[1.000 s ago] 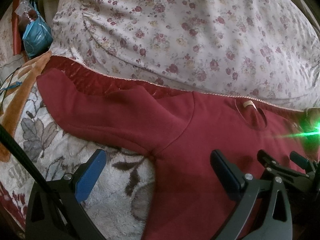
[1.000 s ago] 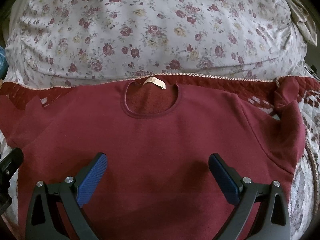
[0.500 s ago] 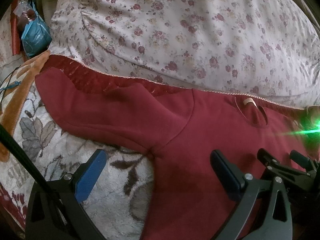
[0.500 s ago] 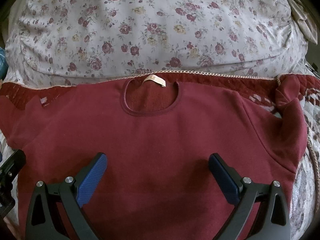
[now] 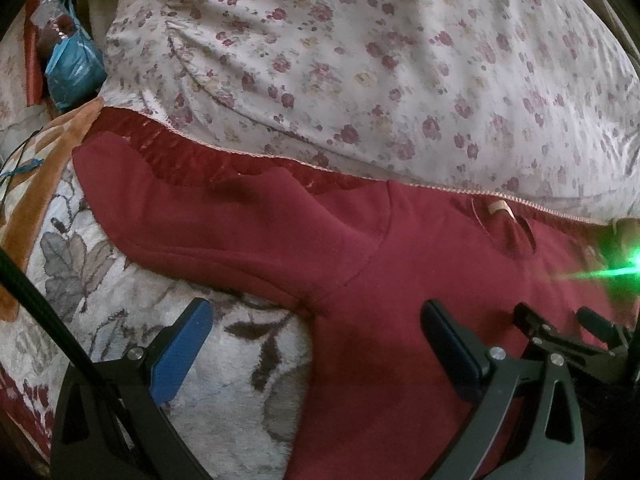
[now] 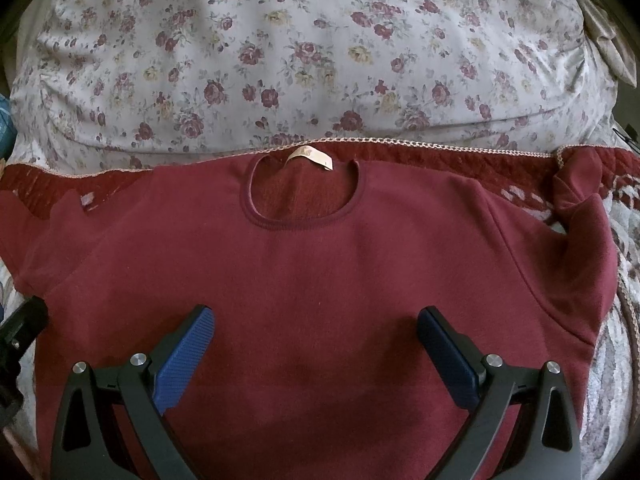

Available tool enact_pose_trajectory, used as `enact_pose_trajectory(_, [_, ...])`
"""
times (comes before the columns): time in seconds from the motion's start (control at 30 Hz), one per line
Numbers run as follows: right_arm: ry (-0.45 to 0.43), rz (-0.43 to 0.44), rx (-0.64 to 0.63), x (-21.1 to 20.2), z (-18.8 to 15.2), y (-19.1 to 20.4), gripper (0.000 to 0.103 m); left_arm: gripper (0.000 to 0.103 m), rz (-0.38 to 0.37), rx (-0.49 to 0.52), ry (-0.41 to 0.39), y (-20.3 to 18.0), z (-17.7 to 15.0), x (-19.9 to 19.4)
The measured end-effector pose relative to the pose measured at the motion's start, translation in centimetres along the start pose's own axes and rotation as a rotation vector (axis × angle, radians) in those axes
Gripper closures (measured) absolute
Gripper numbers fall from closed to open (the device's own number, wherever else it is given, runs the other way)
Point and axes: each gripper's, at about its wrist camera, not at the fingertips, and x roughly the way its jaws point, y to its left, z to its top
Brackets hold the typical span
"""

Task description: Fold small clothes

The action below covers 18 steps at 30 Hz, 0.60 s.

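A dark red long-sleeved sweatshirt (image 6: 320, 280) lies flat, front up, on a bed, its round neckline (image 6: 298, 200) and pale label (image 6: 310, 157) toward the far side. In the left wrist view its left sleeve (image 5: 224, 220) stretches out to the left over the blanket. My left gripper (image 5: 316, 334) hovers open above the armpit seam and side edge, nothing between its fingers. My right gripper (image 6: 316, 336) stands open over the chest of the sweatshirt, empty. The right sleeve (image 6: 580, 240) is bunched and folded at the right. The hem is hidden below the grippers.
A big floral-print pillow (image 6: 320, 60) lies right behind the collar. Under the shirt is a fleecy grey-leaf blanket (image 5: 100, 280) with a dark red border (image 5: 192, 156). A blue bag (image 5: 74, 68) sits far left. The other gripper's black frame (image 5: 568, 332) shows at the right.
Both views have crept slightly forward over the sweatshirt. The garment has not moved and both grippers remain open.
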Motion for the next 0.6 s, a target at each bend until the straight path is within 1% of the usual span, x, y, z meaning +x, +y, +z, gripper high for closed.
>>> enact_pose_trajectory(0.1, [0.004,0.003,0.002,0.1,0.0,0.0,0.0,0.0,0.001,-0.032,-0.007,1.0,0.2,-0.3])
enact_pose_trajectory(0.23, [0.005,0.006,0.002,0.1,0.0,-0.1,0.0,0.0,0.037,-0.06,0.001,2.3,0.5,-0.1])
enact_pose_trajectory(0.37, [0.009,0.002,-0.002,0.2,0.0,0.1,0.0,0.0,0.042,-0.103,0.012,3.4,0.8,0.1])
enact_pose_trajectory(0.6, [0.012,0.003,-0.001,0.2,0.0,0.1,0.0,0.0,0.051,-0.098,0.017,3.3,0.8,0.2])
